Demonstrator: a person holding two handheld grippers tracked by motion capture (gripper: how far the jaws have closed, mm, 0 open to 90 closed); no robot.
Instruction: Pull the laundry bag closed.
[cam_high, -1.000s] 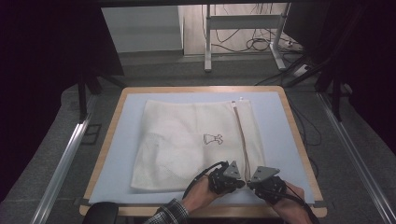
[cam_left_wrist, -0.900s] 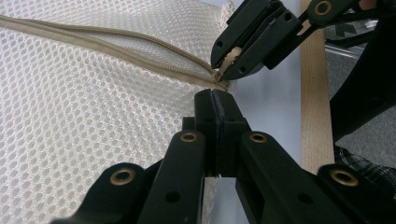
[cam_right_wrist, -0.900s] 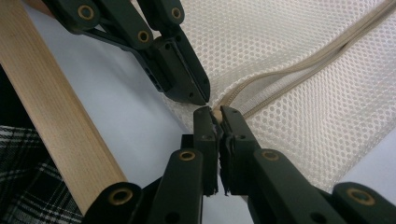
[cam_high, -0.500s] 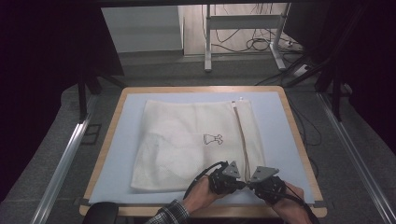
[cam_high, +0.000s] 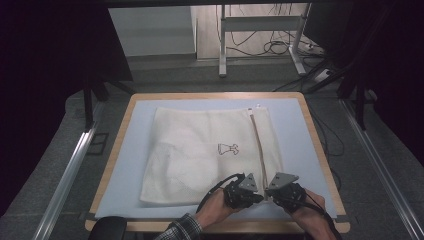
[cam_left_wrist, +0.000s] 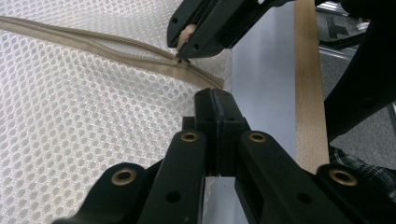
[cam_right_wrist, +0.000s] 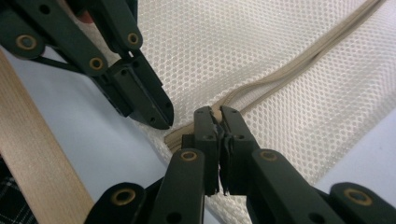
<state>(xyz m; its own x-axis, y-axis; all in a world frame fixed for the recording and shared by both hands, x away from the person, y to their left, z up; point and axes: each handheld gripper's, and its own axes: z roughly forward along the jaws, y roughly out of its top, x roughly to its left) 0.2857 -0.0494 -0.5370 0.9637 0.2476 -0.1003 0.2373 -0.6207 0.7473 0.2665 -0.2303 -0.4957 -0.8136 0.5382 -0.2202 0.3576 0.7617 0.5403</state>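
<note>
White mesh laundry bag lies flat on the pale blue mat of the wood-rimmed table, with its beige zipper running along the bag's right-hand side, from the far edge toward the person. The zipper's long axis thus points straight at the two grippers, which meet at its near end, at the bag's near right corner. Left gripper has its jaws pressed together on the corner of the mesh just beside the zipper's end, anchoring the fabric. Right gripper is likewise closed, pinching the zipper pull at the slider; in the left gripper view the pale tab sits between its black jaws, directly above the zip track. The two grippers are close together but not touching. Judged from this layout, the slider must travel along the zipper's axis, away from the person, while the left gripper holds the corner back; a pull off that axis would likely bunch the mesh.
</note>
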